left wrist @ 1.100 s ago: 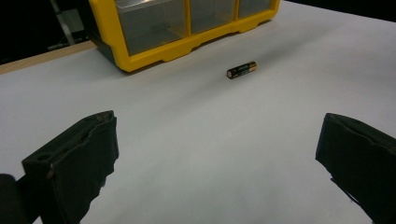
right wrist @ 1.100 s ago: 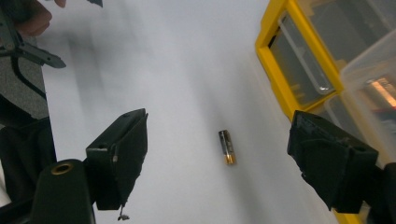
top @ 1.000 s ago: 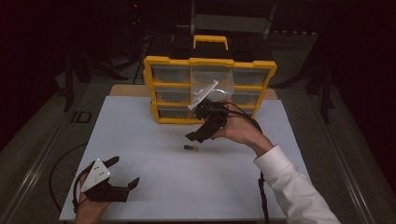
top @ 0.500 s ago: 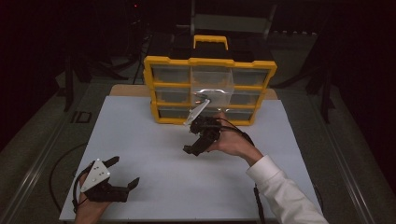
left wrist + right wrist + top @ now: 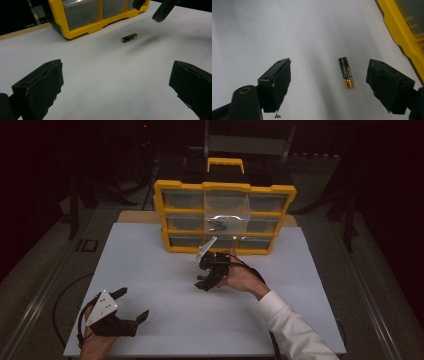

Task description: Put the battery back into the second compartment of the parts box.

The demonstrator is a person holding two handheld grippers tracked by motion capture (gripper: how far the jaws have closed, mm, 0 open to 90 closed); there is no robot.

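Right gripper perhaps hides battery (overhead).

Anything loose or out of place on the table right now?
One battery lies loose on the white table, in front of the yellow organizer rather than in a drawer. The right tongs are open above it, not touching. The left tongs are open, off to the side. Nothing else stands out.

I can read nothing here. The battery lying on the white table between my right claw's jaws carries small print along its black-and-gold wrap — too blurred to make out. The yellow organizer at the far side shows no label I can read — plain drawer fronts.
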